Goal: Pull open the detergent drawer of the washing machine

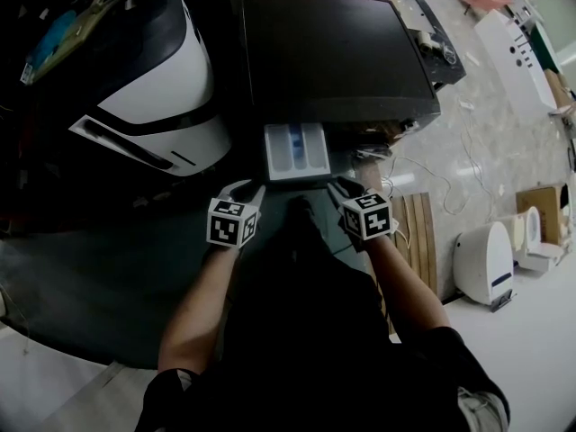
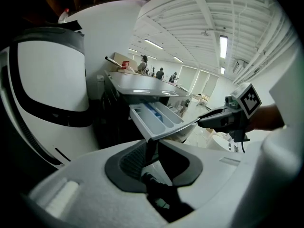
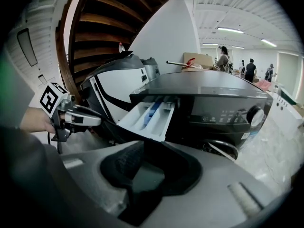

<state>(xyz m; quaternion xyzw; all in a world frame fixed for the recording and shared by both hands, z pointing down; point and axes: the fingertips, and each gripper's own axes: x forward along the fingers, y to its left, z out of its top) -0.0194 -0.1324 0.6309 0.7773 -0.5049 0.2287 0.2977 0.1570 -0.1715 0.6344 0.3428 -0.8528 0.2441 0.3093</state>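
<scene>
The dark washing machine (image 1: 333, 52) has its pale detergent drawer (image 1: 294, 149) pulled out toward me, with blue inserts showing in its compartments. My left gripper (image 1: 255, 190) is at the left end of the drawer's dark front panel. In the left gripper view the panel edge (image 2: 164, 136) runs into the narrow gap of the left gripper (image 2: 153, 148), which is shut on it. My right gripper (image 1: 342, 187) is at the panel's right end. In the right gripper view the right gripper (image 3: 152, 151) stands wide around the dark panel, and no pad shows pressing on it.
A large white and black appliance (image 1: 153, 88) stands close on the left of the machine. Wooden slats (image 1: 416, 228), loose cables and small white units (image 1: 483, 259) lie on the pale floor to the right. People stand far off in the hall (image 3: 223, 56).
</scene>
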